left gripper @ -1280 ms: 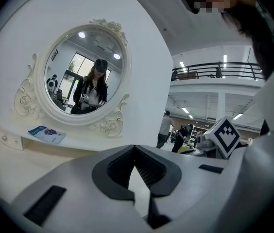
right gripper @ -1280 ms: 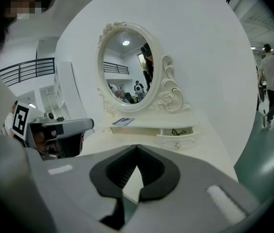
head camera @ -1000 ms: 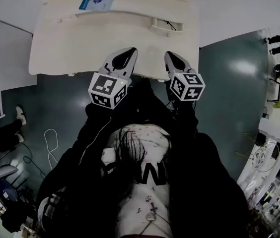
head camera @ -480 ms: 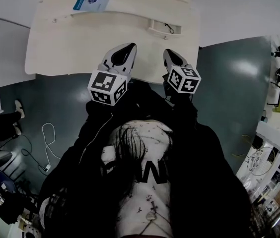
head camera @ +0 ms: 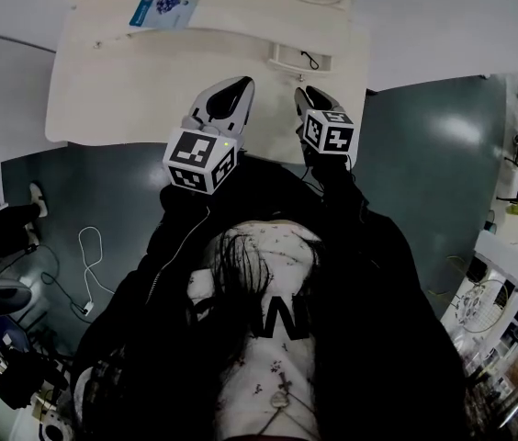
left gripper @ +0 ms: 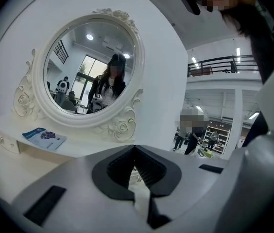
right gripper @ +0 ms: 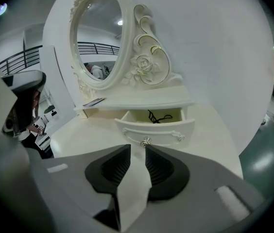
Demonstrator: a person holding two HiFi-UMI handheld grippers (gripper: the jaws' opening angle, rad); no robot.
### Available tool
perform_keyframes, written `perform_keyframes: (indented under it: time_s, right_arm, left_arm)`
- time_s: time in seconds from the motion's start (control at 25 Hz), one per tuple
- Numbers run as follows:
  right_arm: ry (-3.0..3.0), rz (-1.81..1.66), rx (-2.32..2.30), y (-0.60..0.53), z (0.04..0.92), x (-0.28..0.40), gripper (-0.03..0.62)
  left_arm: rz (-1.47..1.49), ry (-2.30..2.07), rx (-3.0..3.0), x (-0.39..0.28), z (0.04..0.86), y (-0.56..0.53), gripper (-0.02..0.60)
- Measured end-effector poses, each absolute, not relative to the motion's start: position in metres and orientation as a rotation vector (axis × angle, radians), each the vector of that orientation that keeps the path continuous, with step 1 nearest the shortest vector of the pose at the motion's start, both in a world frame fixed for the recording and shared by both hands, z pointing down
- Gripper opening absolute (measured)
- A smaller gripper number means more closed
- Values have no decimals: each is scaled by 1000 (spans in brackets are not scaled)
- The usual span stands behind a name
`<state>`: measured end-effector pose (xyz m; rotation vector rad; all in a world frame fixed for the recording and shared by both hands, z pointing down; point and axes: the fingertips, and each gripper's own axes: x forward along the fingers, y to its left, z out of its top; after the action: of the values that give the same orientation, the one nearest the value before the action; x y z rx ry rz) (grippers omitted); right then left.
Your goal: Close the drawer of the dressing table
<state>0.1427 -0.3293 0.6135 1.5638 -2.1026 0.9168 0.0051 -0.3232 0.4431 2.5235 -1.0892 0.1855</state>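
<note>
**Right tool spread before the pulled-out drawer**

Right tool point(right gripper: 137, 147) points down at the dressing table, and its jaws have just been opening. They now stand well apart with nothing between the pads. In the right gripper view, the drawer's small metal knob point(right gripper: 145, 141) shows just past the tips, in line with the gap. Whether a tip touches it cannot be told.

The drawer point(right gripper: 156, 130) sits in the low shelf beneath the oval mirror point(right gripper: 98, 42), under the carved rose on the mirror's right side. It is pulled out over the pale worktop point(head camera: 130, 90), and its curved front stands clear of the shelf face. A thin black cord point(right gripper: 159, 116) lies loosely inside it.

The left tool point(head camera: 238, 85) hangs above the worktop's front edge, below the mirror's middle and left of the drawer. It touches nothing. Its jaws are brought together, the tips meet, and they hold nothing.

A blue-and-white booklet point(head camera: 160, 7) lies flat on the shelf below the mirror's left side, well apart from both tools.
</note>
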Motion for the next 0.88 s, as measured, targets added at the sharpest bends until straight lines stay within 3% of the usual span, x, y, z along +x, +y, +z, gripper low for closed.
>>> perform_keyframes:
  time_s: [0.88]
  right_arm:
    - [-2123, 961, 1590, -356, 635, 152, 81]
  left_arm:
    - [251, -1205, 2507, -14, 439, -314, 0]
